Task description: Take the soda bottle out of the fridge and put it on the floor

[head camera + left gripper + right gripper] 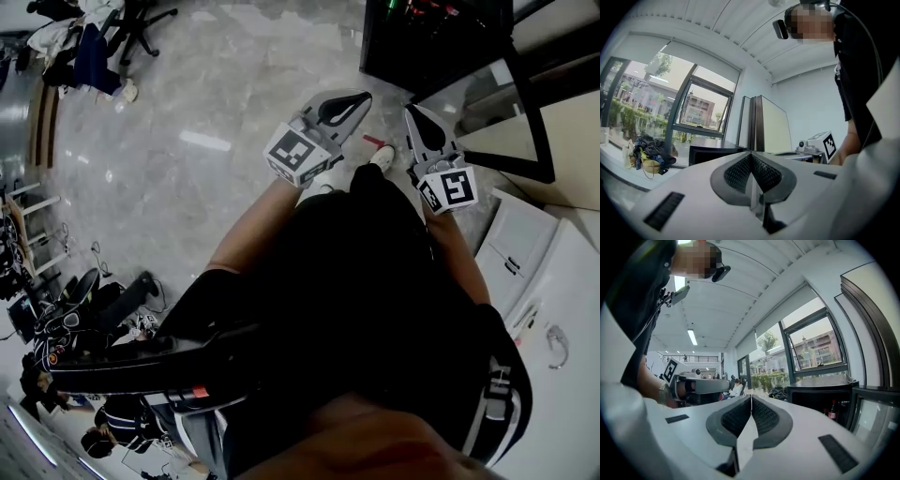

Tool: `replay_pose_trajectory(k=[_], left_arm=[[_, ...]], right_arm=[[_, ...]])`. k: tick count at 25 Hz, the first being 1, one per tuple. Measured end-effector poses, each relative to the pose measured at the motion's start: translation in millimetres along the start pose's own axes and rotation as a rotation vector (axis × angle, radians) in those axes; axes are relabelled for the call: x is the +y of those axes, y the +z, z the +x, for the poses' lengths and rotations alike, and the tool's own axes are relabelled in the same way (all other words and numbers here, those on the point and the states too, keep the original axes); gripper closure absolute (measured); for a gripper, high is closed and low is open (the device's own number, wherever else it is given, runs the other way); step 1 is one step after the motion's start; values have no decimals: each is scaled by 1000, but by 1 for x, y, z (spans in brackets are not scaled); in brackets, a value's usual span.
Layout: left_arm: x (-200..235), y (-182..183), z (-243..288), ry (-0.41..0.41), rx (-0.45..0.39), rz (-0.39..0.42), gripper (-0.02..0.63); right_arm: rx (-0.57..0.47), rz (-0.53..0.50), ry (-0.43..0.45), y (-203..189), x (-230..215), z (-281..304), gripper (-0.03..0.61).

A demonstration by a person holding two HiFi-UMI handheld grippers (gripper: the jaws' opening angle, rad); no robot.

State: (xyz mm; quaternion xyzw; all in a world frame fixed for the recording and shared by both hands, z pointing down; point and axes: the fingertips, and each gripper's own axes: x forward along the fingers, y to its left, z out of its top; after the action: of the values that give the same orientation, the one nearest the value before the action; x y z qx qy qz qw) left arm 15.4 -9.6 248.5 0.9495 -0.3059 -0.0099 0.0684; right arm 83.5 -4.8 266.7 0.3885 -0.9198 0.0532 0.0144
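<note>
You are in a big, bright work room, like an office or a lab. The floor (187,187) under you is shiny grey stone. A black chair (131,23) on wheels stands far off, with things heaped close by. Tall windows (698,105) show trees and buildings outside, and a pile of clothes (649,152) lies by the glass. Long lights (692,337) run along a high white ceiling (740,301). Far back, a rail (689,359) runs along a higher level, and someone (737,386) sits on a chair. A small black fridge (431,37) stands by the wall, near white cupboards (525,262) and flat white boards (773,126).
</note>
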Motion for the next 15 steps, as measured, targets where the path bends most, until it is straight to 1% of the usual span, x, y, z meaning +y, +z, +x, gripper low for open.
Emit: replay_pose_trajectory(k=[5, 9, 12, 15], left_arm=[[34, -6, 74, 0, 12, 45, 611], [67, -20, 114, 21, 32, 4, 611], [92, -35, 147, 12, 6, 3, 611], [125, -65, 177, -5, -6, -25, 611]], right_arm=[[6, 3, -32, -2, -81, 27, 566], [20, -10, -89, -13, -132, 59, 565], [33, -25, -165, -33, -177, 84, 565], [45, -8, -280, -68, -217, 109, 565]])
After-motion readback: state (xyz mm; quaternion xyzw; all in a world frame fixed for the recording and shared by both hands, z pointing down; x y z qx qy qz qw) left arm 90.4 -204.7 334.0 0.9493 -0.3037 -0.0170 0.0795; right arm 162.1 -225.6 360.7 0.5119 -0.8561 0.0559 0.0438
